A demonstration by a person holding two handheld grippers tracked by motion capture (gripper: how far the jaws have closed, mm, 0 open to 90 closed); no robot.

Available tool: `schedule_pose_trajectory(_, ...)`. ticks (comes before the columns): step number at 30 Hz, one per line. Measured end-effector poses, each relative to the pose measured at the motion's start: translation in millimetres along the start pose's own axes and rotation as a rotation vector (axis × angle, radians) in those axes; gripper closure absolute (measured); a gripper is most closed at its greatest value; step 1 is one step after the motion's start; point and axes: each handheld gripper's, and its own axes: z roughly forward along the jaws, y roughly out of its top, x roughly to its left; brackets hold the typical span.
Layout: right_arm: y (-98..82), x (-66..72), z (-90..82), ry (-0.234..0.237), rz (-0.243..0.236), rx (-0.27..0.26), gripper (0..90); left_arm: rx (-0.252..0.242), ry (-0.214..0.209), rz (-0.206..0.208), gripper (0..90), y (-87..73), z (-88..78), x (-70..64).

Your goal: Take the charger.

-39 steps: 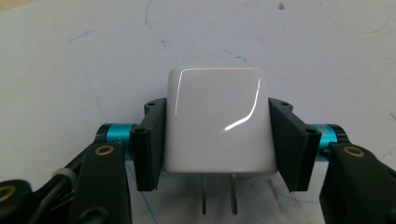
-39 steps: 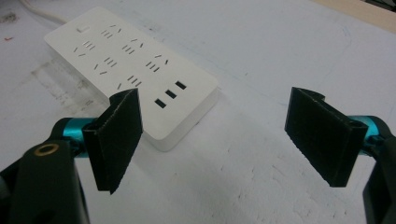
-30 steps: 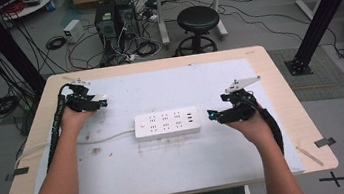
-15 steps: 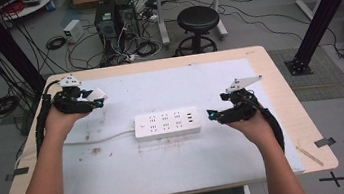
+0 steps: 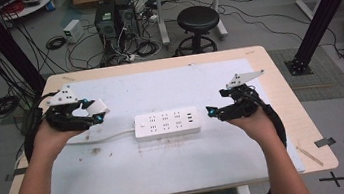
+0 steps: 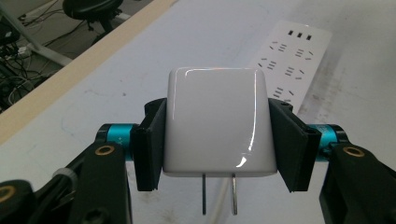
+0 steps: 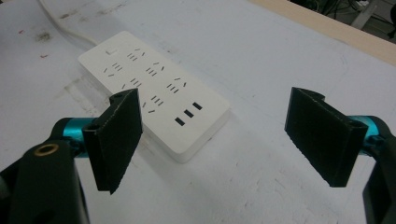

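— Where's the plug adapter [image 6: 217,123] right now?

— Clamped between my left jaws. In the left gripper view the pads press on its two flat sides, and its two metal prongs [image 6: 218,193] hang out the bottom, pointing down towards the worktop [image 5: 170,173]. From above, my left gripper [image 5: 95,113] holds it off the surface near the left edge of the white mat.

— And the power strip [image 5: 167,123]?

— Flat in the middle of the mat, long axis running left to right across it, cord [image 5: 102,137] trailing off its left end. So from my left jaws it lies off to the right, sockets facing up.

— Which hand is nearer?

— My right gripper [image 5: 211,112], just beside the strip's right end, the end with the three small ports. Its jaws stand wide apart with nothing between them; in the right gripper view the strip lies ahead, slanting away to the upper left.

— So what does the next move turn on?

— I'd judge it's the carry rightwards: the adapter has to come over a socket row with the prongs straight down and lined up with the slots. The right jaws look well placed to steady the strip's end while I press in.
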Motion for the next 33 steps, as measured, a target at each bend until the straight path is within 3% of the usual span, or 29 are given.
schedule_pose_trajectory(9, 3.2, -0.9, 2.7, 0.017, -0.005, 0.007, 19.6, 0.03, -0.027, 0.001, 42.5, -7.8, 10.3, -6.3)
schedule_pose_trajectory(16, 6.7, -2.8, 2.9, 0.02, -0.008, 0.008, 19.6, 0.018, -0.038, 0.015, 42.5, -3.4, 13.0, -6.2)
schedule_pose_trajectory(26, 11.9, -2.7, 5.9, 0.041, -0.012, 0.014, 19.6, -0.001, -0.074, 0.046, 42.5, 1.4, 21.5, -16.4)
schedule_pose_trajectory(27, 14.1, 2.5, 7.6, 0.053, -0.033, 0.016, 19.6, 0.0, -0.083, 0.053, 42.5, 3.1, 25.4, -20.8)
schedule_pose_trajectory(33, 15.1, 4.6, 4.4, 0.053, -0.033, 0.013, 19.6, -0.012, -0.094, 0.069, 42.5, 7.8, 32.2, -28.2)
